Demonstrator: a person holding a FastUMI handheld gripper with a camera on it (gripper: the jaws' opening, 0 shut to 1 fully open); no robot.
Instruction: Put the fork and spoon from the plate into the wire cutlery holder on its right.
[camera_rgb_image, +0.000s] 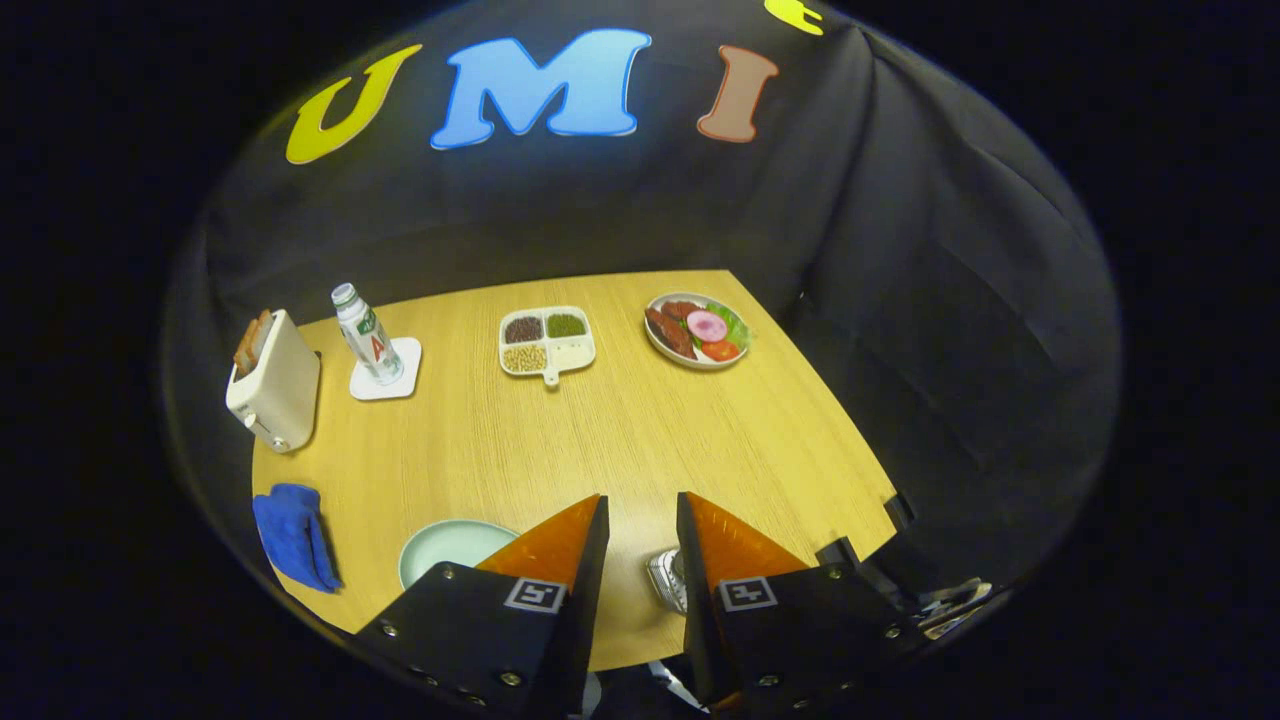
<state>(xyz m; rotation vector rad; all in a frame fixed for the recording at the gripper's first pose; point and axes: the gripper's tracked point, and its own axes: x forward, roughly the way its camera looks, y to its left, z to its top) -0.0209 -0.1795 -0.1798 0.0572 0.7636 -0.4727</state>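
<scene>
Wooden desk beneath an empty tool, fingers parted; a pale green plate lies beside the left finger, the wire cutlery holder between them.

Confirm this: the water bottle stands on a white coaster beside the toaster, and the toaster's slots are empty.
Not quite. The gripper view shows the bottle on the white coaster beside the toaster, but toast sits in its slots. The gripper hangs with jaws open.
</scene>
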